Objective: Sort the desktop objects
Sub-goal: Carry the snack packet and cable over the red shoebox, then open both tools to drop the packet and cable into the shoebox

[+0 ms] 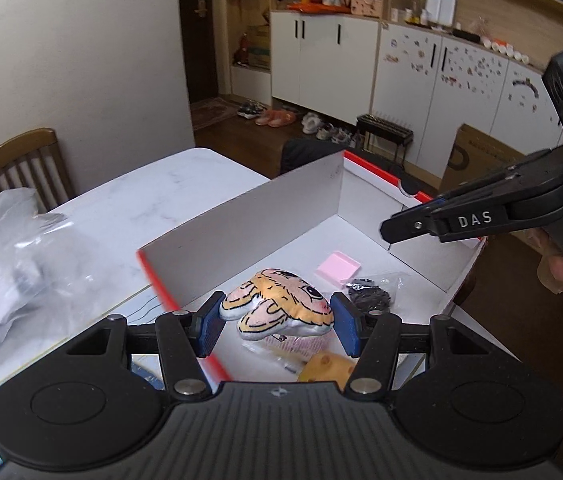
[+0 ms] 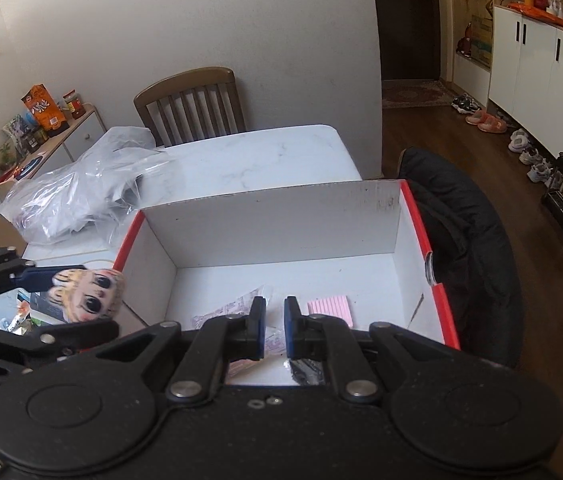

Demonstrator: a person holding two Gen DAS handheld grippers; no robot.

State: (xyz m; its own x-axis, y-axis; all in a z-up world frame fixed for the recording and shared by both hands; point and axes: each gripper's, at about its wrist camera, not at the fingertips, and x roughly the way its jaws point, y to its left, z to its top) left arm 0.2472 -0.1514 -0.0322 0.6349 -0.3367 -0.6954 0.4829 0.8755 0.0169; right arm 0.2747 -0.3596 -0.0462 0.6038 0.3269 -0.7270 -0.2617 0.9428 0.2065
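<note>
**Cartoon-face plush held at the box's edge**

Left wrist view: the left gripper [image 1: 277, 320] has its blue pads [image 1: 209, 326] pressed against both sides of a small plush cushion [image 1: 277, 308], so its fingers stand fairly wide apart with the toy clamped between them. The cushion is puffy, printed with a cartoon face: orange-yellow hair with black line strokes, big dark eyes, pink cheeks, and a silvery-white edge. It hangs over the near part of a white box with red rims [image 1: 241, 216]. On the box floor, at 1 o'clock from the cushion, lies a pink pad [image 1: 339, 267], and at 3 o'clock a clear bag of dark bits [image 1: 371, 296]. The right gripper [image 1: 397, 228] enters from 3 o'clock of the frame, its tips together over the box's right wall.

Right wrist view: the right gripper [image 2: 272, 326] shows a narrow gap between its pads, holding nothing, above the box floor. The plush cushion [image 2: 89, 294] sits at 9 o'clock, in the left gripper [image 2: 47, 280], just outside the box's left wall [image 2: 153, 264].
</note>
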